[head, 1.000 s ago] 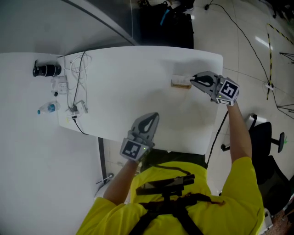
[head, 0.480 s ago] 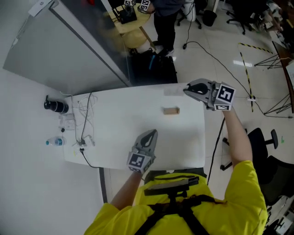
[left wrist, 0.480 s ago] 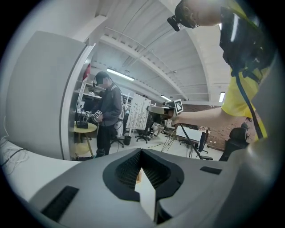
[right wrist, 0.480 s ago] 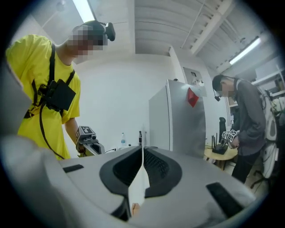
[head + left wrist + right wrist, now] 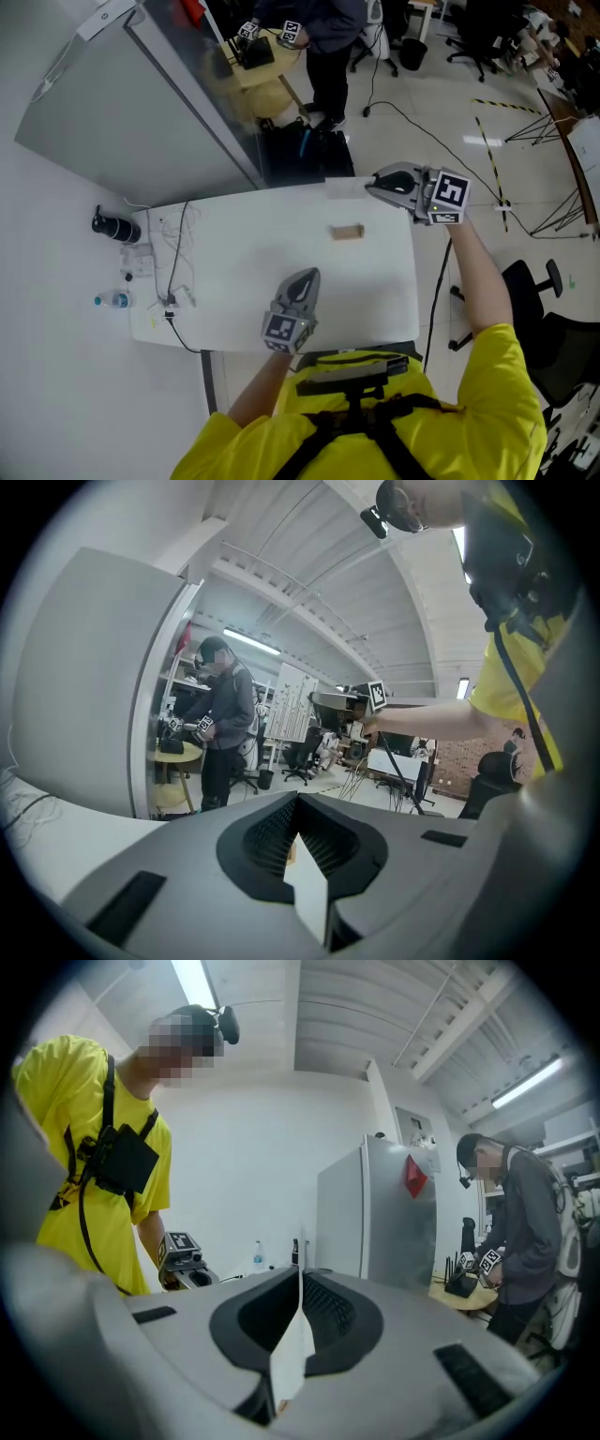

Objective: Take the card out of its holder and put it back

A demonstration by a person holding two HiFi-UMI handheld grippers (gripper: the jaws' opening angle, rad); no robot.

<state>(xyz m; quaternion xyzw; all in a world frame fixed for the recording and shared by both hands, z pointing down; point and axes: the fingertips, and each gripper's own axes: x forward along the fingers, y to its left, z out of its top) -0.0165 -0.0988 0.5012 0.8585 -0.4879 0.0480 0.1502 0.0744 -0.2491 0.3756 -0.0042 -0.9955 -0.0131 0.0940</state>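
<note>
A small wooden card holder [image 5: 347, 232] lies on the white table [image 5: 244, 262], toward its far right side. My right gripper [image 5: 369, 185] hangs high above the table's far right corner, shut on a thin white card [image 5: 344, 188]. In the right gripper view the card [image 5: 293, 1340] stands edge-on between the jaws. My left gripper [image 5: 304, 278] hovers over the near edge of the table, shut, with nothing in it. Through the slit between its jaws in the left gripper view, only white table and a sliver of the holder [image 5: 292, 851] show.
A black cylinder [image 5: 114, 226], a small water bottle [image 5: 112, 301] and loose cables [image 5: 173, 267] lie at the table's left end. A grey cabinet [image 5: 141, 103] stands behind it. Another person [image 5: 314, 28] stands beyond the table. An office chair [image 5: 539, 286] is at the right.
My right gripper has risen from beside the holder, carrying the card up and away from it. The left gripper has lifted a little. The head view has pulled back.
</note>
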